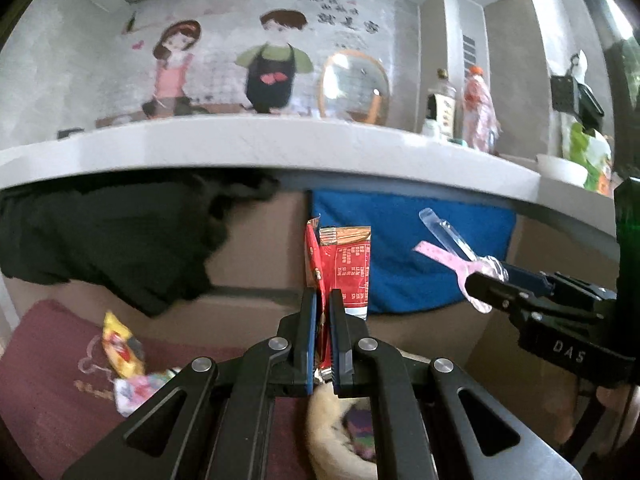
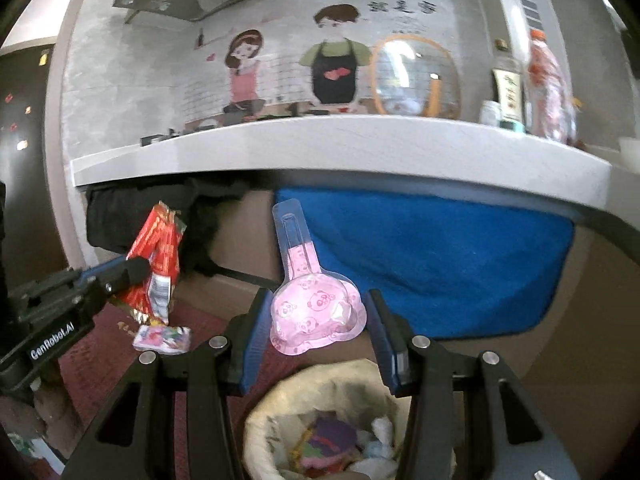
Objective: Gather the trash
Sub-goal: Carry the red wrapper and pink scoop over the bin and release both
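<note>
found left tool (image 1: 323, 336) clamped on red wrapper (image 1: 346, 268), light, crinkly; right tool (image 2: 316, 336) apart around pink blister pack (image 2: 316, 304), stiff, slippery, above trash bin (image 2: 320, 380). best gripped at edges.

I see the trash bin (image 2: 320, 420) below both grippers. The snack wrapper (image 1: 344, 272) hangs above it to the left, the blister pack (image 2: 316, 304) directly above; two small wrappers (image 1: 124, 364) lie, I think, on the mat (image 1: 52, 380) left of the bin.
</note>
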The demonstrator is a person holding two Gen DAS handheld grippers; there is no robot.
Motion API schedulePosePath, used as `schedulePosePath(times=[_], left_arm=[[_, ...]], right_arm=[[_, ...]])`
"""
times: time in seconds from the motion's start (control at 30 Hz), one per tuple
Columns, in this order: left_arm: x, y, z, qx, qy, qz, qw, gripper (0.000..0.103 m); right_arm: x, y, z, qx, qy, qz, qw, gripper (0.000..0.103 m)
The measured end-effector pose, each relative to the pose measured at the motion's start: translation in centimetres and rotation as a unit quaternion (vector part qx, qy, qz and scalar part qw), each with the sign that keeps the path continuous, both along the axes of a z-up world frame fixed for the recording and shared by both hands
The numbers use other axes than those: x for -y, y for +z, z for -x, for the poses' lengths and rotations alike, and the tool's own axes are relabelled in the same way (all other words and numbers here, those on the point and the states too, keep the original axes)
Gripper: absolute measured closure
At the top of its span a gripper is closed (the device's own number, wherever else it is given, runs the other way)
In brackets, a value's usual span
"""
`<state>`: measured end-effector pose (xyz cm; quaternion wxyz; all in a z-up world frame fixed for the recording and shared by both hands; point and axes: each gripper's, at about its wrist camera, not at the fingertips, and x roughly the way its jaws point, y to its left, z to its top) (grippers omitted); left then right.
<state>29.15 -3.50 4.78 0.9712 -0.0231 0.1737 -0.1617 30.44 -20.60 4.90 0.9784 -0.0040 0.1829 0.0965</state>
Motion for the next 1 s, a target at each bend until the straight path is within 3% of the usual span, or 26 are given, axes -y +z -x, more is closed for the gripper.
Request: schedulePosePath(times=[0.33,0.83,0.93,1.0], left_arm=[[3.9,-2.7,-0.9,-0.033,-0.026,-0.007,0.9991,0.097],[5.2,-6.1,-3.0,-0.090,-0.045,-0.003,0.9950,0.097],[5.2,-7.2,-3.9,-0.117,-0.065,0.013,0.9909,0.093],[4.5,-8.0,-4.8,-0.148,-0.085,0.047,0.9842,0.088]], right_arm=[[4.3,-3.4,-0.5,-0.033,-0.024,-0.026,0.999,0.059],[6.1,-7.0,-1.7,-0.072,-0.029,-0.043,0.996,0.059],[6.0,-7.6,-2.0,-0.079,-0.028,-0.044,0.996,0.059],[6.0,-7.9,-2.2,-0.082,-0.017,-0.049,0.995,0.058]])
